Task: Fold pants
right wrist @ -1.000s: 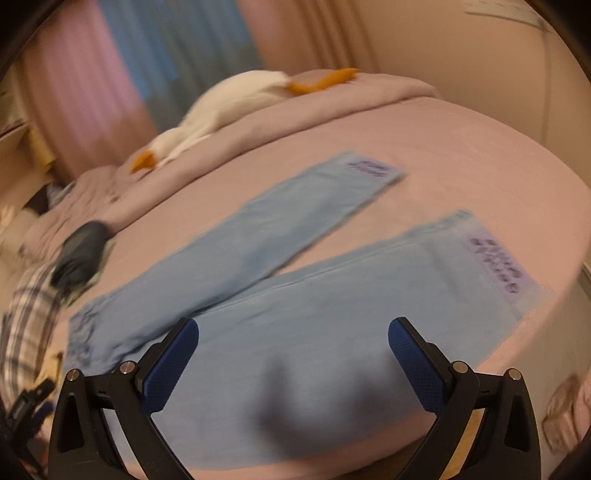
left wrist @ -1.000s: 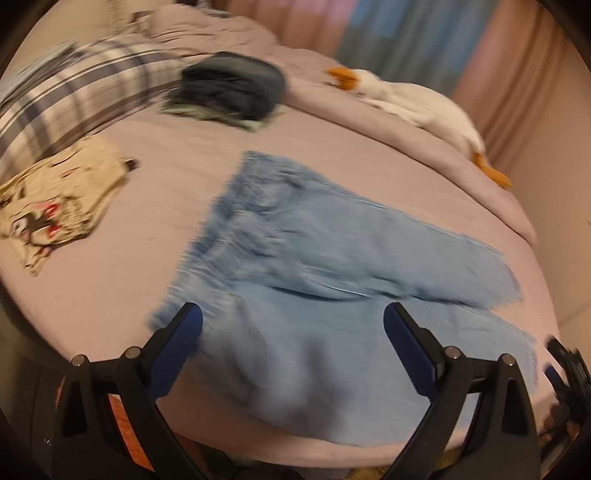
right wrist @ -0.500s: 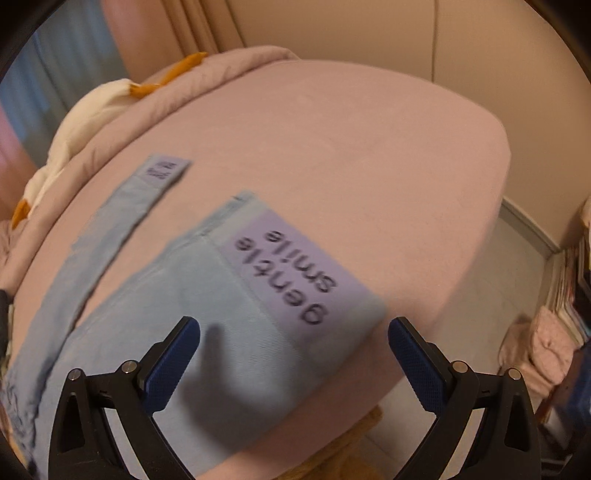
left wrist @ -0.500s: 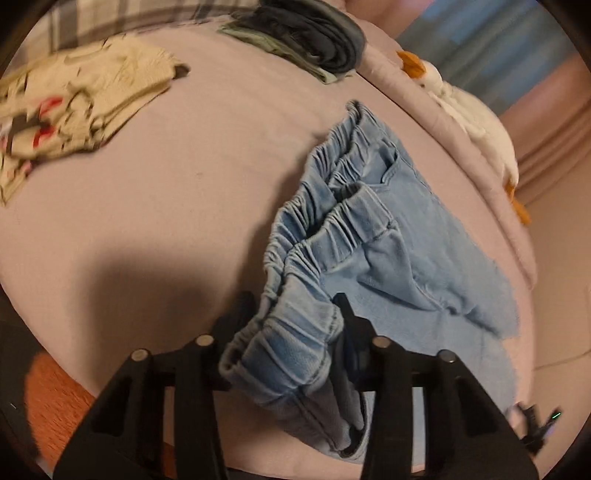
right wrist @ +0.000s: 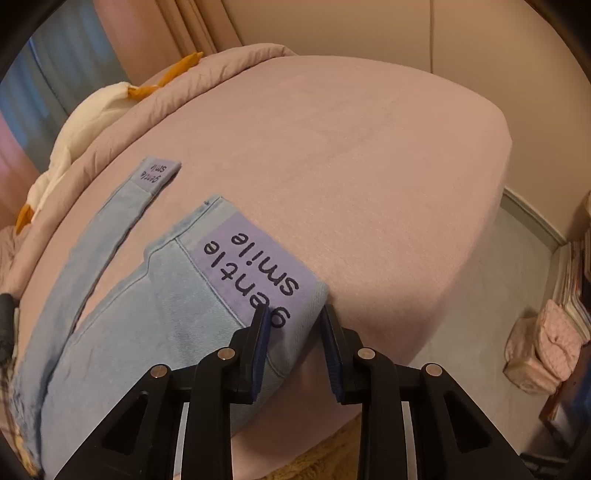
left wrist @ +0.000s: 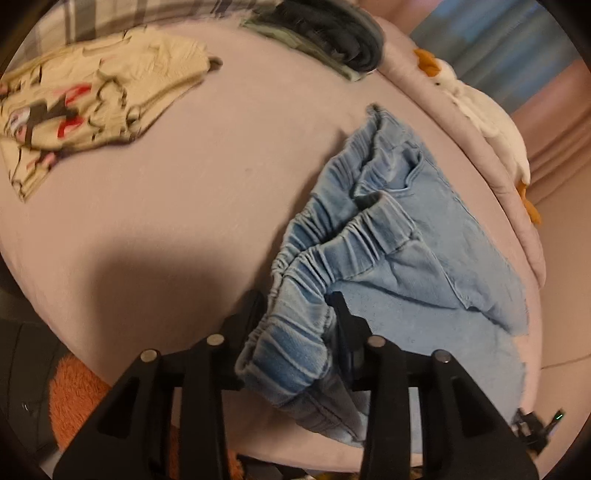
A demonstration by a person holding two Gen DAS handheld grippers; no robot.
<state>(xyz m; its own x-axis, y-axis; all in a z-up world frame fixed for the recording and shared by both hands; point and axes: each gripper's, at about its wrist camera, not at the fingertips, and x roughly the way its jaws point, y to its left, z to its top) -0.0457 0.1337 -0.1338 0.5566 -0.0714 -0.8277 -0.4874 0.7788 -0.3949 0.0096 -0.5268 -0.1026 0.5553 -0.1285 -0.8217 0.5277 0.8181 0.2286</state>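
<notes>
- The pants, pale blue denim, lie spread on the pink bed, with the two legs still apart and lying side by side toward the foot of the bed.
- The left tool is clenched on the gathered elastic waistband at the near edge of the bed; the band bunches between its jaws and hangs a little over the side.
- The right tool has its jaws drawn in around the near leg's hem, at the purple cuff patch that reads "gentle smile". The cloth sits between the blue pads, and it looks gripped.
- The far leg lies flat with its own purple cuff, untouched.
- Progress, as I judge it: no fold is made yet. Both ends of the near side are taken up, so the first fold, near leg over far leg, seems about to begin. After that the length still has to be folded down.
- Elsewhere on the bed: a cream printed garment, a dark folded pile, and a white goose toy along the duvet.
</notes>
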